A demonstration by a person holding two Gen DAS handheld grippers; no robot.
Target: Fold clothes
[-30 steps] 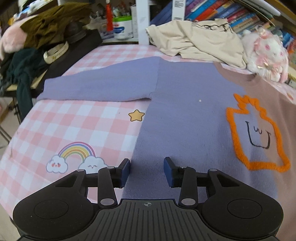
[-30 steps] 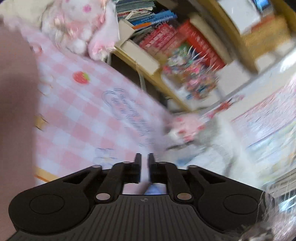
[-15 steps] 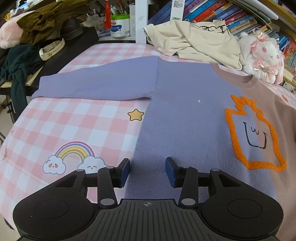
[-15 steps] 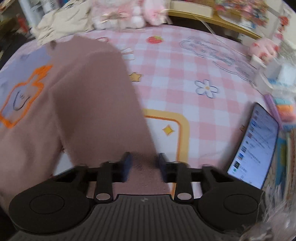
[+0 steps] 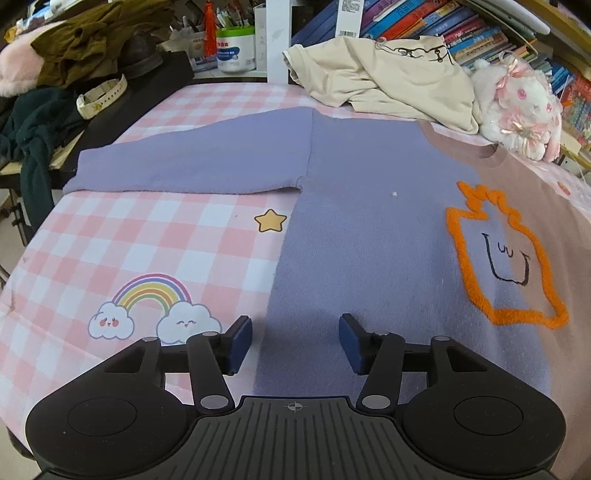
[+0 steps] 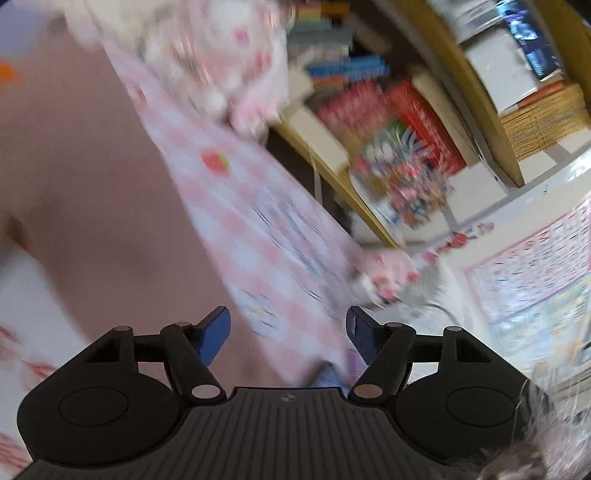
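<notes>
Left claw (image 5: 295, 341) over sideways-spread sweater (image 5: 369, 229)

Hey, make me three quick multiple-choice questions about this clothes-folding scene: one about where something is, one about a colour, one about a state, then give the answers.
1. Where does the cream shirt lie?
A. Beyond the sweater, in front of the books
B. On the rainbow print
C. Between the left gripper's fingers

2. What colour is the fuzzy outline on the sweater?
A. Green
B. Orange
C. White

3. How does the sweater's purple sleeve lie?
A. Folded across the chest
B. Rolled into a ball
C. Stretched out flat on the checked cloth

Answers: 1 A, it lies crumpled at the far edge of the checked cloth below the books. 2 B, the fluffy line is bright orange. 3 C, it reaches sideways, unfolded.
</notes>
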